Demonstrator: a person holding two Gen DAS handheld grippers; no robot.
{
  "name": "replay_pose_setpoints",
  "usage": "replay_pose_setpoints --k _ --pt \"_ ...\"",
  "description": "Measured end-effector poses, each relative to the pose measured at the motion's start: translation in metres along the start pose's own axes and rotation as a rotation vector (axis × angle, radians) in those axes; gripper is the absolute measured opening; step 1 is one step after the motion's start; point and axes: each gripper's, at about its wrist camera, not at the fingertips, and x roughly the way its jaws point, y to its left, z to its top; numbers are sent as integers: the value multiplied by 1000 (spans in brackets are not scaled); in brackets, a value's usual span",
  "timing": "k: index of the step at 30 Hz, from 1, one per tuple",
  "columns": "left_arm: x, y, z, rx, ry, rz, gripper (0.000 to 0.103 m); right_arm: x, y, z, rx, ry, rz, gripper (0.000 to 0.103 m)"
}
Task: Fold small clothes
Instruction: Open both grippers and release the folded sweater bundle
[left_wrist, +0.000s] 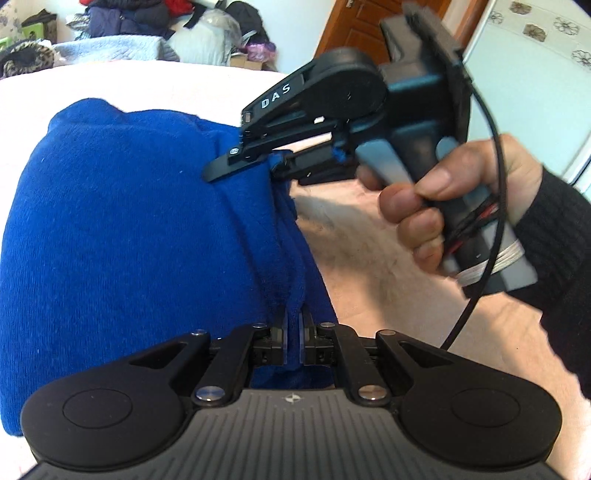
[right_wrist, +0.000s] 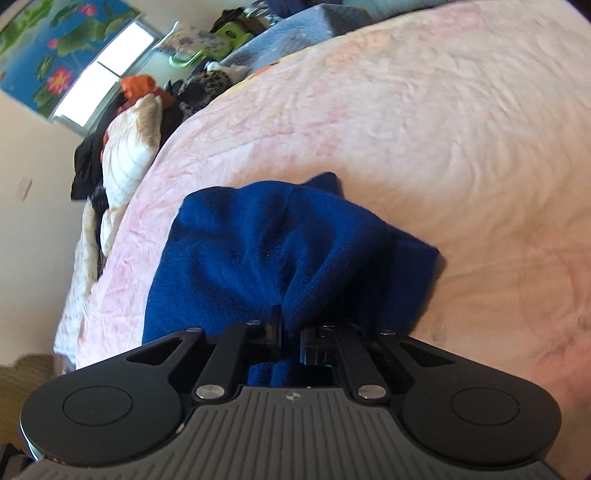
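Observation:
A blue knit garment (left_wrist: 125, 229) lies bunched on the pink bedspread (left_wrist: 369, 236). My left gripper (left_wrist: 294, 325) is shut on the garment's near right edge, with cloth pinched between its pads. My right gripper (left_wrist: 255, 162), seen from the side in the left wrist view, is shut on the far part of the same edge. In the right wrist view the right gripper (right_wrist: 291, 328) pinches a fold of the blue garment (right_wrist: 266, 251), which hangs bunched over the pink bedspread (right_wrist: 443, 147). The garment's lower layers are hidden.
Piles of clothes and bedding (left_wrist: 140, 26) lie at the bed's far end, and more (right_wrist: 129, 147) lie along its side. A wooden door (left_wrist: 354, 29) stands behind the right gripper. The bedspread stretches wide to the right of the garment.

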Motion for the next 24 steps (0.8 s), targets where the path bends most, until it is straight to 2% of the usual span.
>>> replay_pose_setpoints --k 4,6,8,9,10,12,14,17,18,19,21,22,24 --pt "-33 17 0 10 -52 -67 6 -13 -5 -4 92 -37 41 33" --pt "-67 39 -4 -12 -113 -75 9 -35 -2 -8 107 -117 33 36" --pt "-97 68 -4 -70 -175 -60 29 -61 8 -14 69 -252 -17 37" --pt "-106 81 -3 -108 -206 -32 55 -67 15 -17 37 -293 -27 38" --pt "-111 96 -1 -160 -239 27 71 -67 23 -17 1 -305 -26 41" --pt "-107 116 7 -222 -248 108 70 -53 38 -13 -50 -286 -31 44" --pt "-95 122 13 -230 -221 103 70 -26 50 -3 -66 -249 -30 45" --pt "-70 109 12 -150 -156 96 70 12 51 6 -36 -206 -52 46" --pt "-60 104 10 -124 -122 104 70 23 48 7 -25 -200 -80 45" --pt "-51 104 8 -122 -96 106 70 30 43 6 -28 -202 -95 39" --pt "-30 112 -2 -156 -41 107 71 33 32 0 -19 -232 -94 19" --pt "-30 111 -5 -140 -73 112 71 31 23 -1 21 -233 -94 6" --pt "-25 107 -5 -105 -63 129 72 24 6 -6 102 -242 -64 2"
